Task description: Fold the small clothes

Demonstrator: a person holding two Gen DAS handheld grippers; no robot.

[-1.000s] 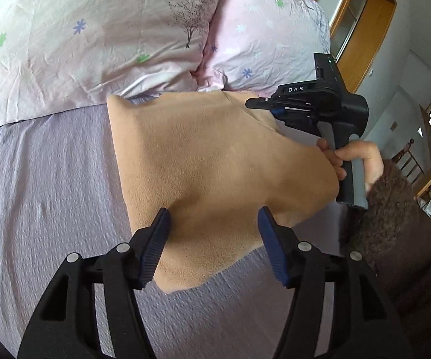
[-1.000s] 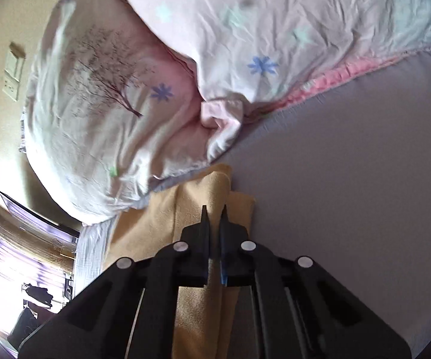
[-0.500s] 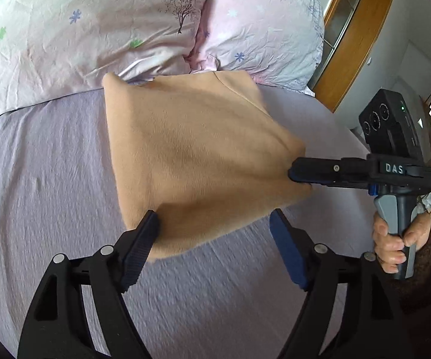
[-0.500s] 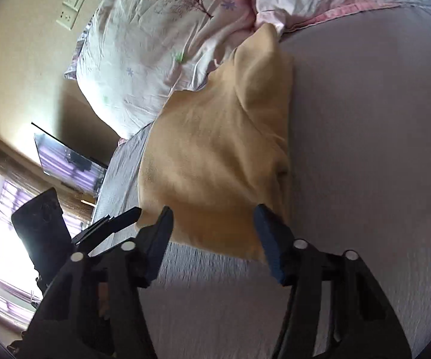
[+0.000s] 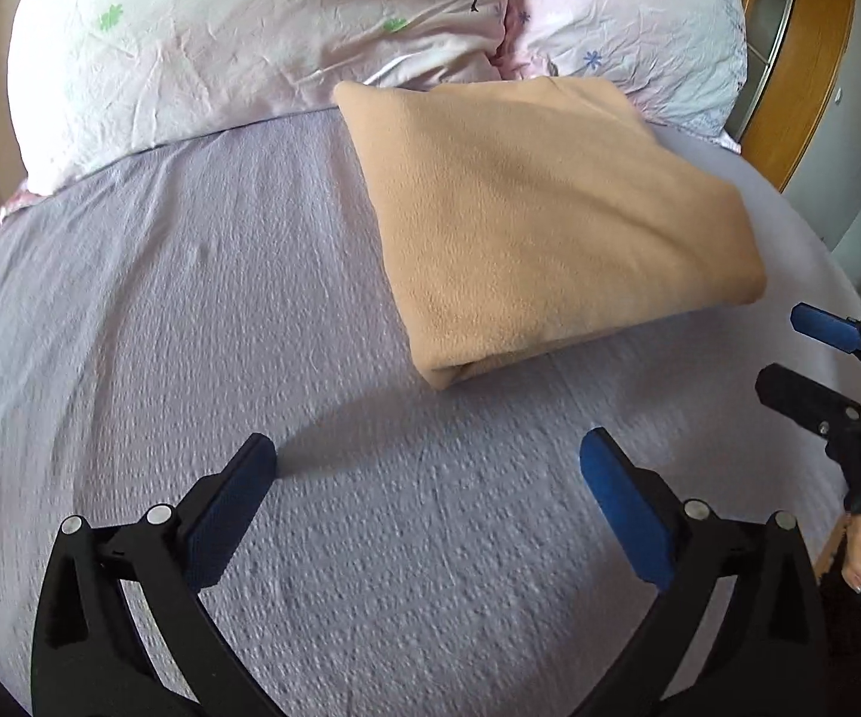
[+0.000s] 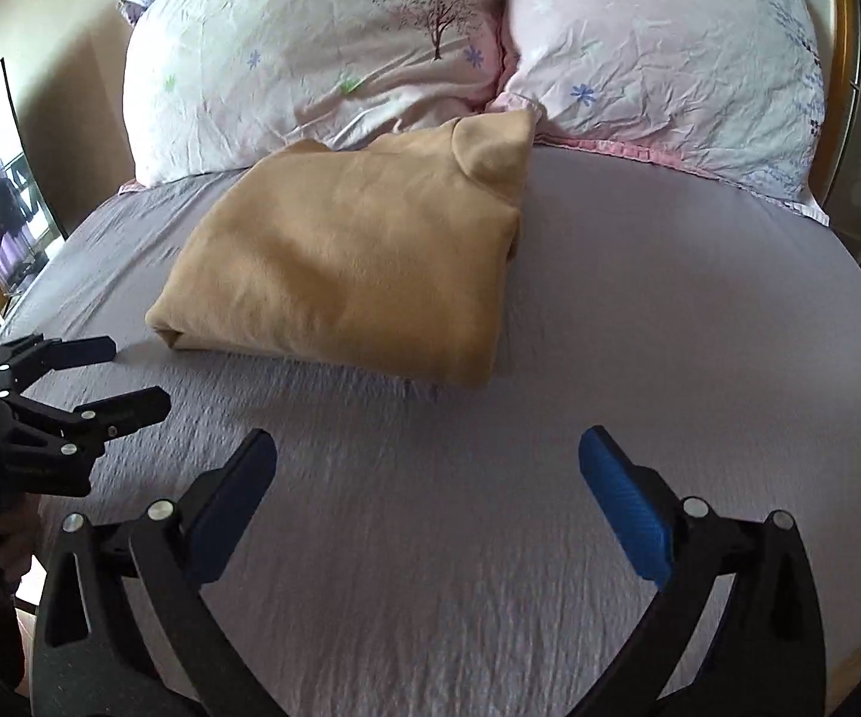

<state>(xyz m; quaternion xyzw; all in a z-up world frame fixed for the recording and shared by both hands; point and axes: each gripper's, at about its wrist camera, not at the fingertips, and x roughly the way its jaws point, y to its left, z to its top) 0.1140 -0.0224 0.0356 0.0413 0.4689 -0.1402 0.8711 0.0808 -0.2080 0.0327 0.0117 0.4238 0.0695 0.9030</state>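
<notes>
A tan fleece garment (image 5: 550,221) lies folded into a thick rectangle on the lilac bed sheet (image 5: 191,310), its far edge against the pillows. It also shows in the right wrist view (image 6: 346,263). My left gripper (image 5: 427,478) is open and empty, a short way in front of the garment's near corner. My right gripper (image 6: 427,478) is open and empty, in front of the garment's near edge. The right gripper shows at the right edge of the left wrist view (image 5: 812,352), apart from the cloth. The left gripper shows at the left edge of the right wrist view (image 6: 125,376).
Two pale floral pillows (image 5: 251,42) (image 5: 627,18) lie at the head of the bed. A wooden frame (image 5: 800,60) stands at the far right. A dark screen (image 6: 30,143) and a window are at the left of the right wrist view.
The right gripper let go of the garment's edge and opened. Both grippers drew back from the garment, which now lies folded flat on the sheet.
</notes>
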